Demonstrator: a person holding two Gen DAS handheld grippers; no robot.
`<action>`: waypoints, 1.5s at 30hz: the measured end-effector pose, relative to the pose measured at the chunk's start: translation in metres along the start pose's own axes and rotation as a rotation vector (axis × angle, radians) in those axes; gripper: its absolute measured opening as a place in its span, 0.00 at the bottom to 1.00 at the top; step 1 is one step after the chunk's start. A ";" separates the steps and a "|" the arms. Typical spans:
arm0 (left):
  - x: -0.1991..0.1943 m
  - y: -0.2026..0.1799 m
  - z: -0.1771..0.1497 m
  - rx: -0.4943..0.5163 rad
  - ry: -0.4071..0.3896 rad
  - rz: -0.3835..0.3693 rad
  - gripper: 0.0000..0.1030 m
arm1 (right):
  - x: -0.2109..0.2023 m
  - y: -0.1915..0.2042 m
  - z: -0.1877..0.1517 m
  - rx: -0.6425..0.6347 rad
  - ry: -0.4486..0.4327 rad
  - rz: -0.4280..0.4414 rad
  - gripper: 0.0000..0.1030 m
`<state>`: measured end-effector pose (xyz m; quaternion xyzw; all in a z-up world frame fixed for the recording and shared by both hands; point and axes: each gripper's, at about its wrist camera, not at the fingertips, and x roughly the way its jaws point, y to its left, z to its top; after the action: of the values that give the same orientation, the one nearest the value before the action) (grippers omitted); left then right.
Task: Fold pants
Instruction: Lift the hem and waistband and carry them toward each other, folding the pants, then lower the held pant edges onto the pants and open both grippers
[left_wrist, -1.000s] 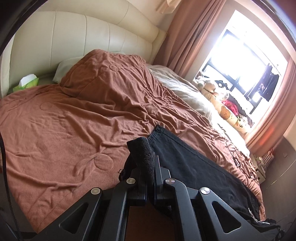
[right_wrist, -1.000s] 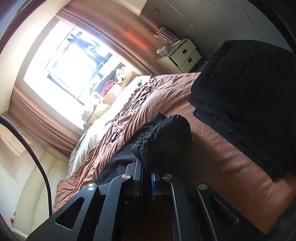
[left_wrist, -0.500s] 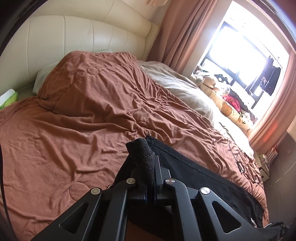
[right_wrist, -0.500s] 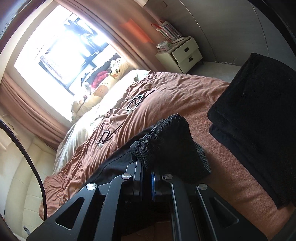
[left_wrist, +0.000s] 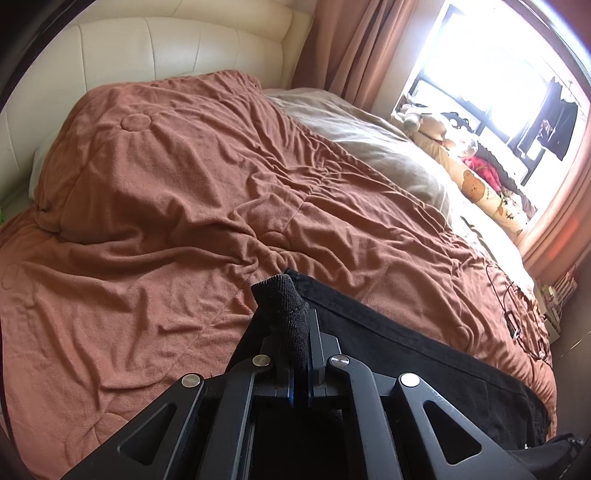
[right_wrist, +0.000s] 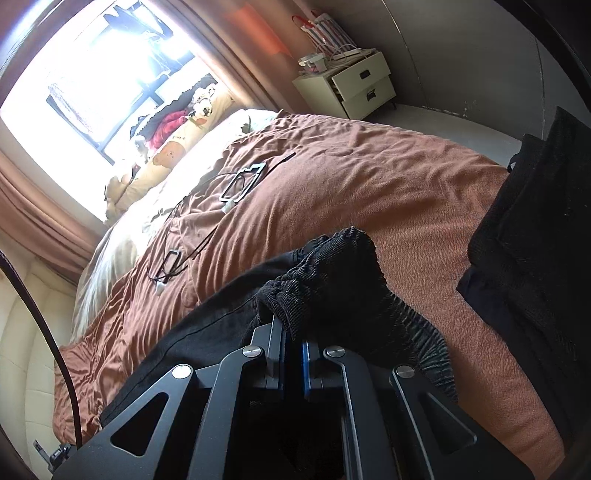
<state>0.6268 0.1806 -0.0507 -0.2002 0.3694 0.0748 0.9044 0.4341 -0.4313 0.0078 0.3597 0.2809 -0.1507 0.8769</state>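
Fingers of the left gripper (left_wrist: 295, 334) are pinching shut on a ribbed cuff of the black pants (left_wrist: 399, 354), and fingers of the right gripper (right_wrist: 295, 332) are clamping the gathered, ribbed waistband end of the same pants (right_wrist: 332, 273).

Largest in both views, the bed (left_wrist: 369, 144) is filling the room, and a wrinkled rust-brown blanket (left_wrist: 177, 206) is covering most of it. A cream padded headboard (left_wrist: 155, 48) is standing along the bed's head edge. The pants are stretching in a long dark strip along the near edge of the bed, lying flat on the blanket between the two grippers. A beige sheet (left_wrist: 373, 147) is showing along the bed's far edge, by the bright window (left_wrist: 487, 55).

A second pile of black fabric (right_wrist: 535, 266) is resting at the foot corner of the bed, near the right gripper but apart from it. A white nightstand (right_wrist: 358, 85) is standing beyond the foot edge. Thin black cables (right_wrist: 240, 184) are lying on the blanket toward the far edge.
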 end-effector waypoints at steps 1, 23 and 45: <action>0.008 -0.003 0.001 0.008 0.012 0.007 0.04 | 0.006 0.001 0.002 -0.001 0.006 -0.009 0.03; 0.115 0.004 -0.022 -0.023 0.221 0.061 0.05 | 0.069 0.061 0.005 -0.105 0.128 0.008 0.62; 0.100 -0.026 -0.048 0.018 0.283 0.042 0.15 | 0.127 0.141 -0.073 -0.225 0.473 0.066 0.23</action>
<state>0.6749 0.1359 -0.1439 -0.1927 0.4978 0.0613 0.8434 0.5729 -0.2886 -0.0339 0.2943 0.4814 -0.0017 0.8256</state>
